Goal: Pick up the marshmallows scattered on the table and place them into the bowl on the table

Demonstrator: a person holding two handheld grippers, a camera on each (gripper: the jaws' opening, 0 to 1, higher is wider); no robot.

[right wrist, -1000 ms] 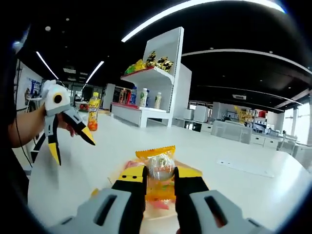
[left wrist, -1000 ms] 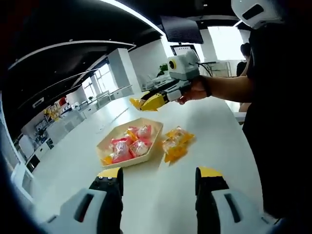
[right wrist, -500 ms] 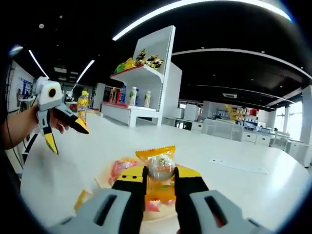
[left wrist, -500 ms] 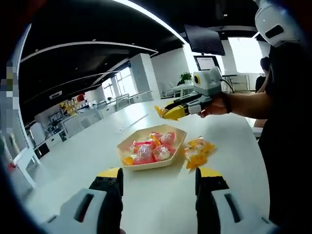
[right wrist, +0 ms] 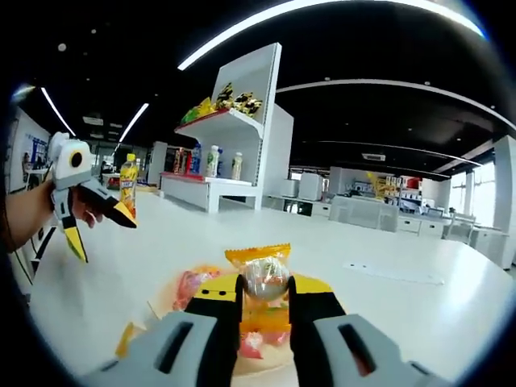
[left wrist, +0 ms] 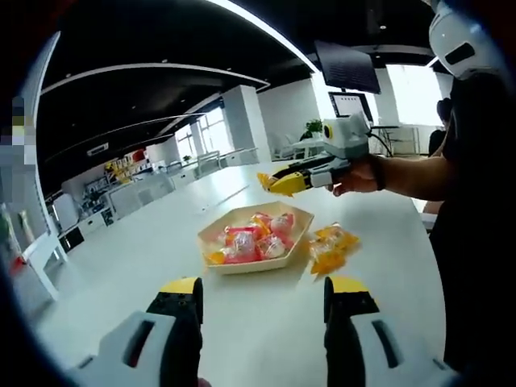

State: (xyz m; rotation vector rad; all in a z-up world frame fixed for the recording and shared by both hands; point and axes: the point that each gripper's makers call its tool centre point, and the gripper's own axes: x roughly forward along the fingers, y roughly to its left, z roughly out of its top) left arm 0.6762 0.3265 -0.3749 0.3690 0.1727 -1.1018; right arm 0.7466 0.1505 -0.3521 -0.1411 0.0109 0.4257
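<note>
R gripper (right wrist: 262, 310) clamps yellow marshmallow packet (right wrist: 261, 278) above bowl (left wrist: 256, 262) for drop | L gripper (left wrist: 262, 302) spread, empty | two yellow packets (left wrist: 331, 247) on table (left wrist: 161, 258) beside bowl

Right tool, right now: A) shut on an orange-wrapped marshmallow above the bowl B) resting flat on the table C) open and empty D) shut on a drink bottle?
A: in the right gripper view the right tool is clamped on the orange-wrapped marshmallow, with the bowl of pink packets under it; the left gripper view shows it held in the air over the table.
</note>
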